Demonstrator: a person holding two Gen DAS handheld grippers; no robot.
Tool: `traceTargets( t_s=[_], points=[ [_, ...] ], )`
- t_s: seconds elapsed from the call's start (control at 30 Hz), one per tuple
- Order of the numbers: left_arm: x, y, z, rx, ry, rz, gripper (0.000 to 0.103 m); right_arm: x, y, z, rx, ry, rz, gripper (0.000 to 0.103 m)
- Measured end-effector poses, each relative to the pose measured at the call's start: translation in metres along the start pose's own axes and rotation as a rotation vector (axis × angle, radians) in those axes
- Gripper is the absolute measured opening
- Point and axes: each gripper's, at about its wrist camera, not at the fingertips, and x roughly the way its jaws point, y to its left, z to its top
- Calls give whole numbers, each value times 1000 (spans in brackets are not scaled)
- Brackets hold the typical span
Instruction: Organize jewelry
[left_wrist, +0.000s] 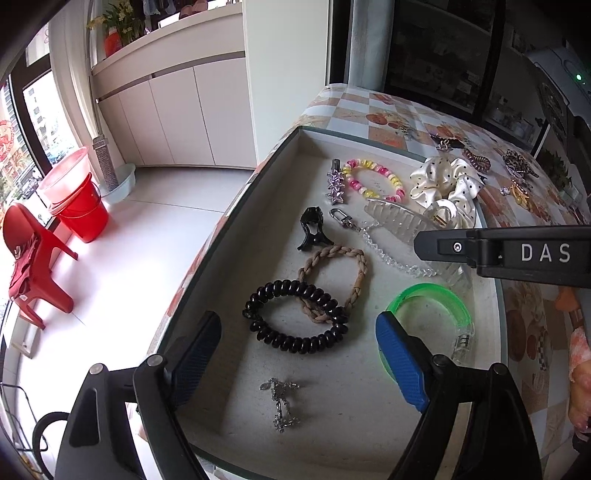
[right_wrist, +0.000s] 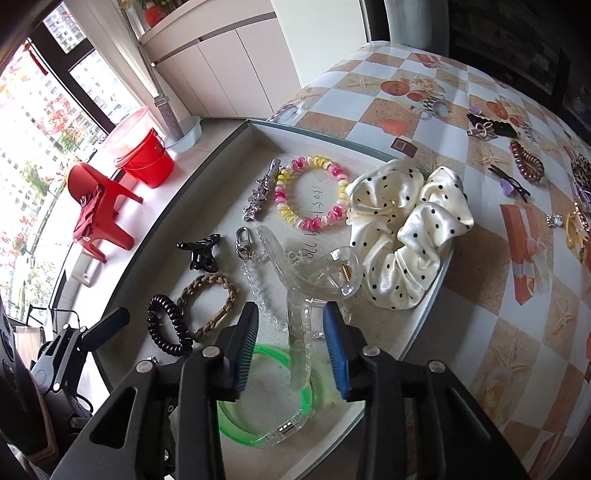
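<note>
- Your right gripper (right_wrist: 291, 350) has its fingers partly open astride the clear claw clip (right_wrist: 306, 273) in the tray (right_wrist: 258, 127); the pads look just clear of it, so lifting now could drag it onto the green bangle (right_wrist: 266, 428).
- Your left gripper (left_wrist: 299, 362) is wide open and empty above the silver chain (left_wrist: 282, 404).
- Loose pieces on the worktop (right_wrist: 480, 295) are too small to identify.

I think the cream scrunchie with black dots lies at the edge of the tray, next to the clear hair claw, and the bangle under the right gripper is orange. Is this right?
Not quite: the bangle is green, not orange, as the right wrist view shows. The rest holds: the cream dotted scrunchie lies at the edge of the tray, next to the clear hair claw, and the bangle lies under the right gripper.
</note>
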Motion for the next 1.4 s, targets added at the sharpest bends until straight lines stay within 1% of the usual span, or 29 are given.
traceTargets(
  t_s=[0.1, 0.17, 0.2, 0.43, 0.5, 0.53, 0.57, 0.83, 0.93, 0.97, 1.0, 1.17, 1.3, 1.4],
  points=[
    [-1, -1, 0, 0, 4, 1, 87, -7, 0, 0, 12, -14, 16, 42],
    [-3, -1, 0, 0, 1, 7, 87, -13, -1, 0, 16, -27, 20, 47],
    [-4, -2, -1, -1, 0, 10, 87, -15, -1, 0, 16, -32, 19, 48],
    [-11, -6, -2, 12, 2, 26, 87, -29, -5, -8, 17, -26, -4, 48],
    [-13, -7, -3, 15, 4, 24, 87, -35, -7, -11, 18, -28, -11, 51],
    [-14, -8, -4, 16, 5, 23, 87, -37, -7, -12, 17, -28, -14, 55],
    [-15, -9, -5, 18, 6, 22, 87, -39, -8, -14, 16, -29, -17, 57],
    [-24, -12, -11, 1, 17, 1, 87, -50, -10, -27, 11, -26, -18, 57],
    [-26, -12, -15, 2, 23, 3, 88, -50, -10, -32, 12, -22, -18, 58],
    [-26, -12, -15, 3, 27, 5, 102, -51, -11, -33, 14, -21, -19, 59],
    [-27, -12, -17, 0, 26, 10, 103, -52, -11, -35, 15, -21, -18, 59],
    [-36, -14, -21, 8, 23, 13, 103, -57, -10, -40, 12, -22, -17, 59],
    [-47, -14, -23, -1, 18, 27, 103, -62, -7, -44, 2, -25, -24, 63],
    [-60, -12, -25, -9, -12, 50, 103, -68, 0, -48, -23, -38, -40, 73]
  ],
)
